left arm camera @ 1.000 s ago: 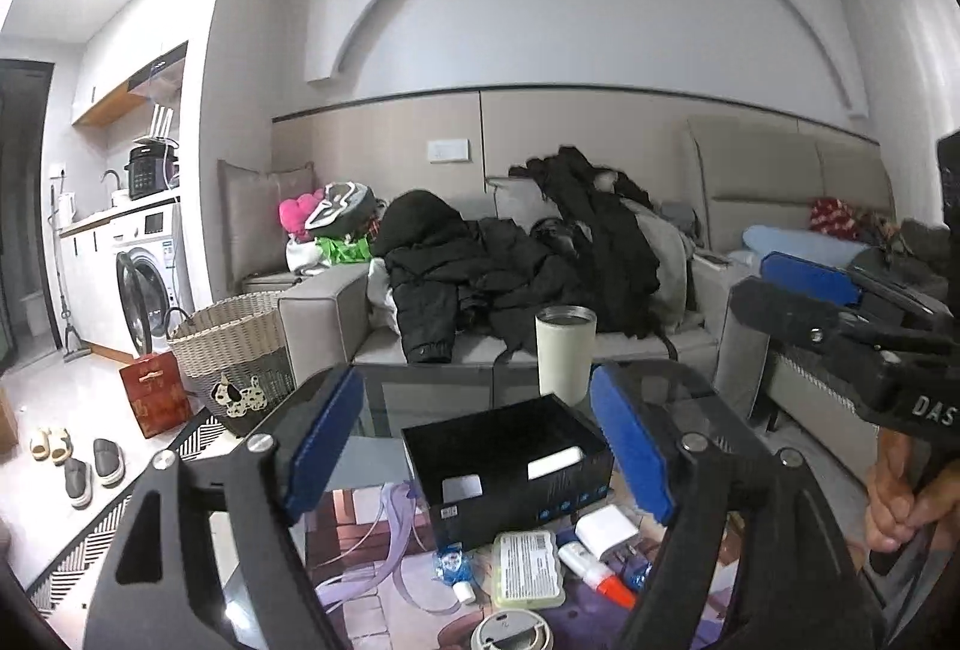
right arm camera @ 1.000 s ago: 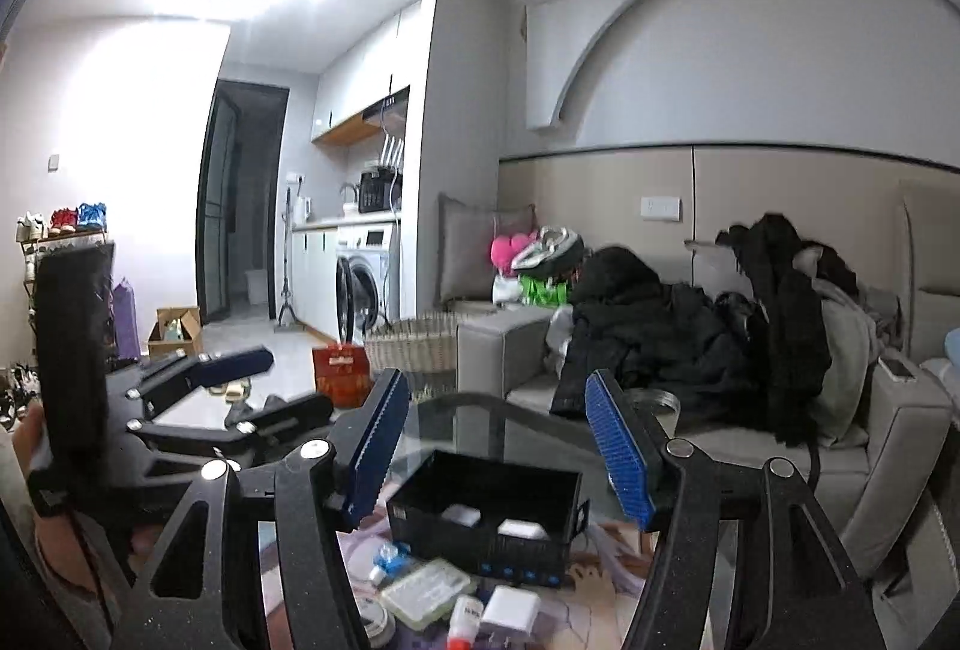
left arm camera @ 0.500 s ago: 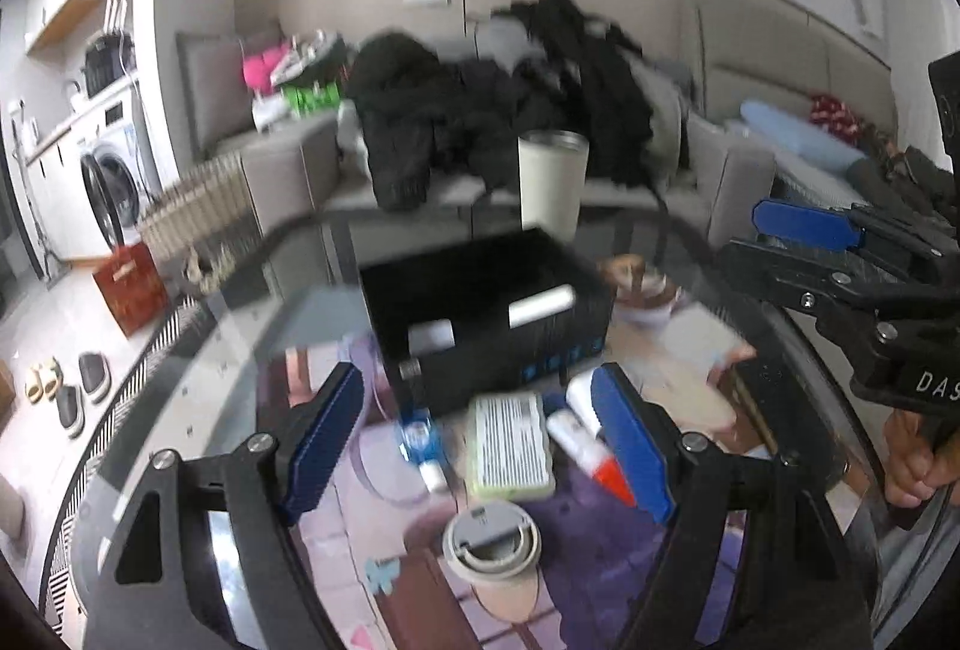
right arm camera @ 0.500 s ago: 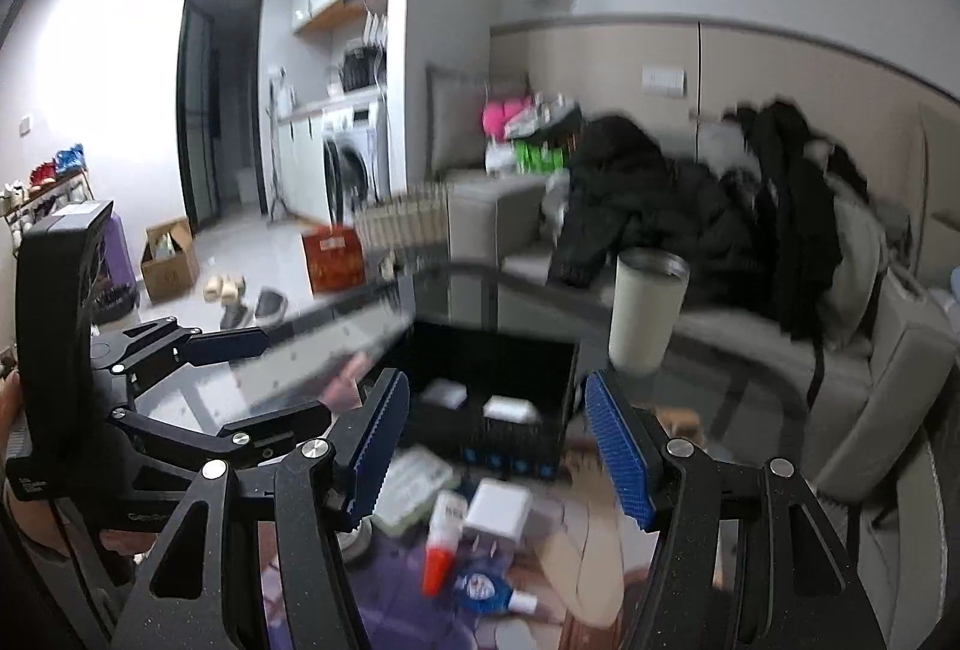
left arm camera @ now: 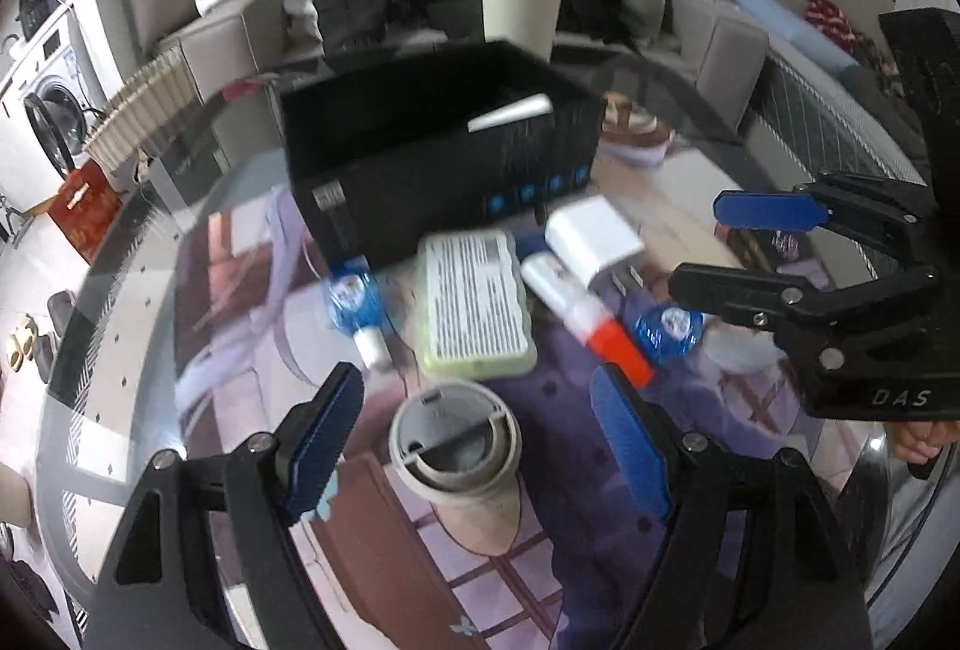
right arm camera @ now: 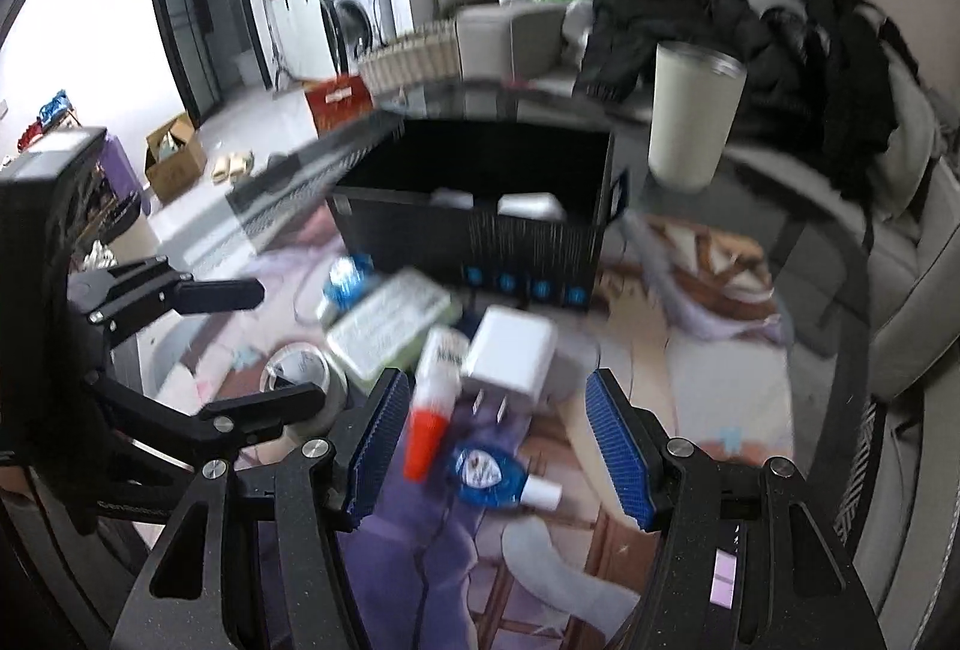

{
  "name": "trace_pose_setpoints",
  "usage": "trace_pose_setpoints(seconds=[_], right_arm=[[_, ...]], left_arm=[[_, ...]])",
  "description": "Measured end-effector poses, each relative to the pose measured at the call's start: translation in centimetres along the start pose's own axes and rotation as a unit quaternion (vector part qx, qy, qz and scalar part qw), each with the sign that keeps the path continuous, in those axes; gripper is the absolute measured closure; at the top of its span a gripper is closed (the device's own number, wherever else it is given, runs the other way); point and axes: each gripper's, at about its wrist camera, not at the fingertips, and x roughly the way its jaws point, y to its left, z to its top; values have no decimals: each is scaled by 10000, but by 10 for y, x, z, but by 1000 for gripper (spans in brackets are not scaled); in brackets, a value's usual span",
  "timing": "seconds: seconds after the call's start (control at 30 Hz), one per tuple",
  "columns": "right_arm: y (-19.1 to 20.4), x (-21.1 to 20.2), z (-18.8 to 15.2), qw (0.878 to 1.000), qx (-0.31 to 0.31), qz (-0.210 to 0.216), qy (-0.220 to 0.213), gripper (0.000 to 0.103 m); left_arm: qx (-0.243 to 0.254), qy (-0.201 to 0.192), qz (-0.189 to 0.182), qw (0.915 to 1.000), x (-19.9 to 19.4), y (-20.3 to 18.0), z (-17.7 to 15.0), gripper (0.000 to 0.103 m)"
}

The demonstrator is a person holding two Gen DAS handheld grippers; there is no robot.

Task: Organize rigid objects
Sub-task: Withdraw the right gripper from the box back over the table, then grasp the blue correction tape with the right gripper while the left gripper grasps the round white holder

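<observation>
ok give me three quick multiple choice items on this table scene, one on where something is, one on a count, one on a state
1. Where does the cream tumbler stand?
A. behind the black box, at its far corner
B. inside the box
C. lying beside the round lid

2. How many small blue bottles lie on the glass table?
A. one
B. two
C. four

3. How do the two grippers stand?
A. both open and empty
B. the left shut on the lid
C. the right shut on the charger

Answers:
1. A, it stands upright past the box's far corner.
2. B, one blue bottle lies left of the green case, another by the red-capped tube.
3. A, the left gripper and right gripper show bare pads, nothing between them.
</observation>
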Motion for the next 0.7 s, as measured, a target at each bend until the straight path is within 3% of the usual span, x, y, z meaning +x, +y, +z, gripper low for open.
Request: trace_pose_setpoints(seconds=[0.27, 0.7], right_arm=[[-5, 31, -24, 9986, -20, 53, 527, 40], [11, 39, -36, 9957, -168, 309, 858, 40]], left_arm=[[62, 244, 8, 9997, 13, -2, -10, 24], [76, 278, 19, 9996, 15, 0, -12, 24]])
